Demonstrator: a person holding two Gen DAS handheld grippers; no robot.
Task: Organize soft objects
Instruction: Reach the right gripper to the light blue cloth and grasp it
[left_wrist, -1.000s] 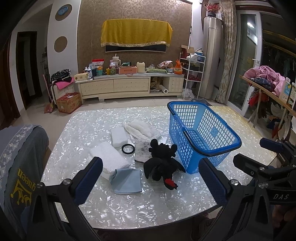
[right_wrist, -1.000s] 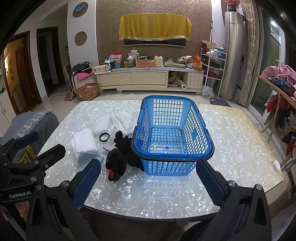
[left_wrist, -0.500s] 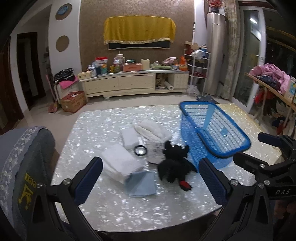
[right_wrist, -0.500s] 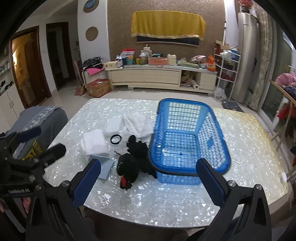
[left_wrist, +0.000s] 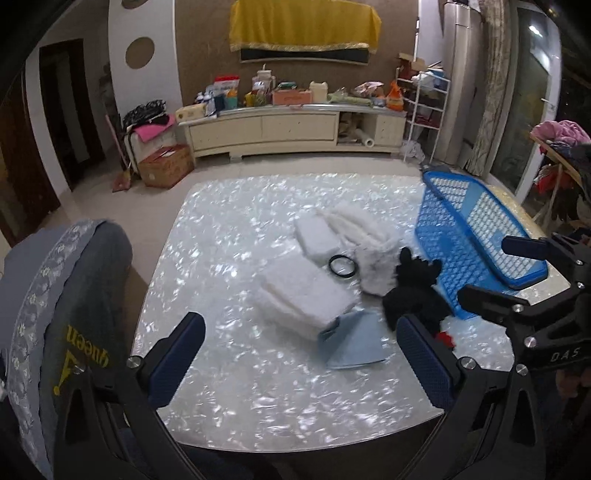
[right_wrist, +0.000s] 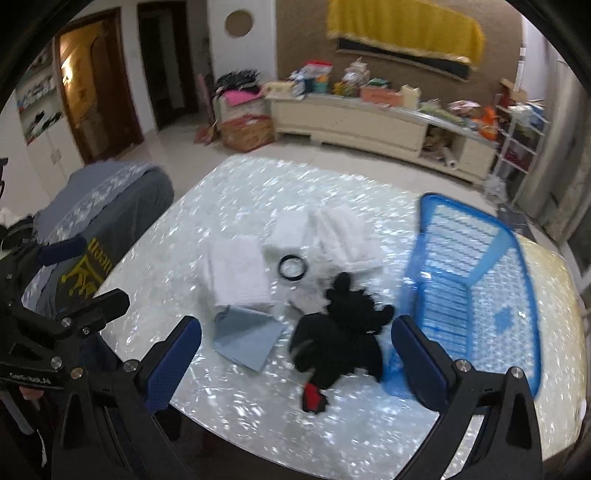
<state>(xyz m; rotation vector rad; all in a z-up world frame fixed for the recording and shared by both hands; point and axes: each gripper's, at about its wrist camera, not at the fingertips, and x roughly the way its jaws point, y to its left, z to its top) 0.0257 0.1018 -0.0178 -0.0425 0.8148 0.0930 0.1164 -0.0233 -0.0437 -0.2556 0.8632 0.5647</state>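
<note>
A low cream cabinet (left_wrist: 295, 127) stands at the far wall under a yellow cloth (left_wrist: 304, 24). A cardboard box (left_wrist: 166, 166) is on the floor. A grey chair (left_wrist: 66, 295) is beside the worktop (left_wrist: 258, 369).

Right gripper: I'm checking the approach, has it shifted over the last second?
Yes. The right gripper has swung left: its open jaws framed the blue plastic basket before, and now frame the black plush toy beside it.

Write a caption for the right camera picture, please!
Open right tool hovers over a black plush toy beside an empty blue basket.
</note>
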